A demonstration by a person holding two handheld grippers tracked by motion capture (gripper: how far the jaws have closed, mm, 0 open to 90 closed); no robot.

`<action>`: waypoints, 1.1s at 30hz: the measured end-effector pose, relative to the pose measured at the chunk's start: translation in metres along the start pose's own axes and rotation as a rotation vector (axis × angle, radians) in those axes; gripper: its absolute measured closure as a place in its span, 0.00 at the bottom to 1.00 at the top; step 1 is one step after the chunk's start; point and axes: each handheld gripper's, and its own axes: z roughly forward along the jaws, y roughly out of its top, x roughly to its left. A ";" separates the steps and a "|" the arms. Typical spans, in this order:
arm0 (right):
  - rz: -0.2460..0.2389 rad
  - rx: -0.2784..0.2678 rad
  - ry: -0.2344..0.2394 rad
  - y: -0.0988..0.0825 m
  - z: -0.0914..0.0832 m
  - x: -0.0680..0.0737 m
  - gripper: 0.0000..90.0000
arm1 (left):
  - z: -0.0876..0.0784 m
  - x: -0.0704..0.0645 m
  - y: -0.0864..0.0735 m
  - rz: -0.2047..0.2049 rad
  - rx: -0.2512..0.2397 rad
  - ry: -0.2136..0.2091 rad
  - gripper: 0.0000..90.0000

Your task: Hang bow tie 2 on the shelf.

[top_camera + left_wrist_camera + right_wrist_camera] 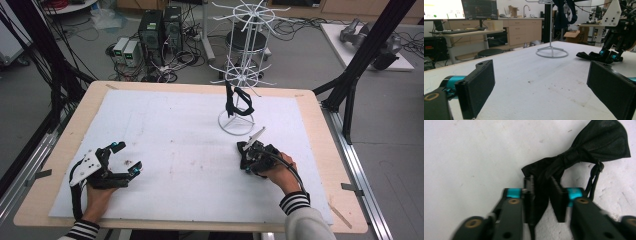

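Two jaws of our right gripper (541, 192) are pinching the black bow tie (584, 152); its slippery fabric risks sliding out when we lift.

the high view looks forward and down over the whole white surface (165, 135). the left gripper view sits low, facing level across it toward the wire stand (551, 51), shared with the high view. the right gripper view looks closely down at the surface.
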 end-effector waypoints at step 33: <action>-0.009 -0.168 0.014 -0.004 -0.027 0.003 0.96 | 0.000 0.000 0.000 0.000 0.002 0.002 0.09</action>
